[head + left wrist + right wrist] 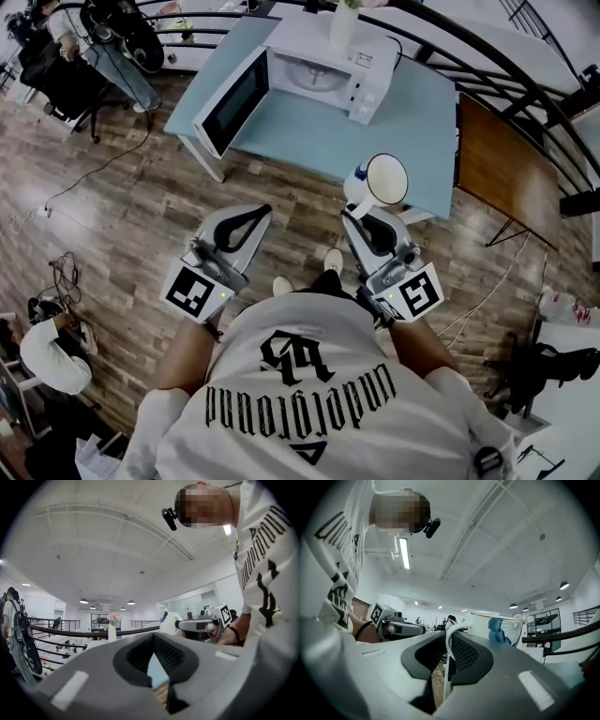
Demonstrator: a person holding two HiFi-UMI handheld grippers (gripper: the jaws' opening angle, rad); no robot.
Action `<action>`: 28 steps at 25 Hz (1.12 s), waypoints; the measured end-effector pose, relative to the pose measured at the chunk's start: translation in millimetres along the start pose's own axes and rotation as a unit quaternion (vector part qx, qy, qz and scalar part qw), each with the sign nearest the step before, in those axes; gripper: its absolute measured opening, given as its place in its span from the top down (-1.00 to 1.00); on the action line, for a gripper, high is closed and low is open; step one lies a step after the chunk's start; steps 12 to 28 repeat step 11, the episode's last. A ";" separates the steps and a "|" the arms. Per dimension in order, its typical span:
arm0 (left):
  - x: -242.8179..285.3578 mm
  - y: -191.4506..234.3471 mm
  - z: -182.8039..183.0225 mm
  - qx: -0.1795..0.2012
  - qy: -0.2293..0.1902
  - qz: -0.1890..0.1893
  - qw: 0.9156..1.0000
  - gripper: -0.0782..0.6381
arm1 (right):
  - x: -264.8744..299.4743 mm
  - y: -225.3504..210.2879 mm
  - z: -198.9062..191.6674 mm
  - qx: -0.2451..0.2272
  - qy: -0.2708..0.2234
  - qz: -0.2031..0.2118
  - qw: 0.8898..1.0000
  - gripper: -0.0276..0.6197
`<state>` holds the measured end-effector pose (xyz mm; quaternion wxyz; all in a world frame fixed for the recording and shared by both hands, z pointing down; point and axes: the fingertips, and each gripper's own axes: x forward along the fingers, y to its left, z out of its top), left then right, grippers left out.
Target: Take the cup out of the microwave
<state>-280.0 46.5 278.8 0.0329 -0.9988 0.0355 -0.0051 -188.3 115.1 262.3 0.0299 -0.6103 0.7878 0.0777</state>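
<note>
In the head view a white cup (pixel 384 180) with a blue pattern hangs over the near edge of the light blue table (pixel 309 136), tilted with its mouth toward me. My right gripper (pixel 361 214) is shut on its thin white handle (pixel 450 637), and the cup body (pixel 506 630) shows just past the jaws. The white microwave (pixel 323 70) stands at the back of the table with its door (pixel 230 103) swung open to the left. My left gripper (pixel 251 220) is level beside the right one over the floor, jaws together with nothing between them (pixel 153 641).
A white vase (pixel 343 23) stands on top of the microwave. A brown table (pixel 502 169) is to the right and a dark curved railing (pixel 525 84) runs behind. People sit at the left (pixel 56 352); cables lie on the wooden floor (pixel 66 272).
</note>
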 end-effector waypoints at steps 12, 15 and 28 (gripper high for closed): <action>2.5 -11.0 -0.8 -0.002 0.001 -0.012 1.000 0.64 | -10.4 4.0 4.1 -0.004 0.001 -0.009 1.000 0.78; 2.5 -11.0 -0.8 -0.002 0.001 -0.012 1.000 0.64 | -10.4 4.0 4.1 -0.004 0.001 -0.009 1.000 0.78; 2.5 -11.0 -0.8 -0.002 0.001 -0.012 1.000 0.64 | -10.4 4.0 4.1 -0.004 0.001 -0.009 1.000 0.78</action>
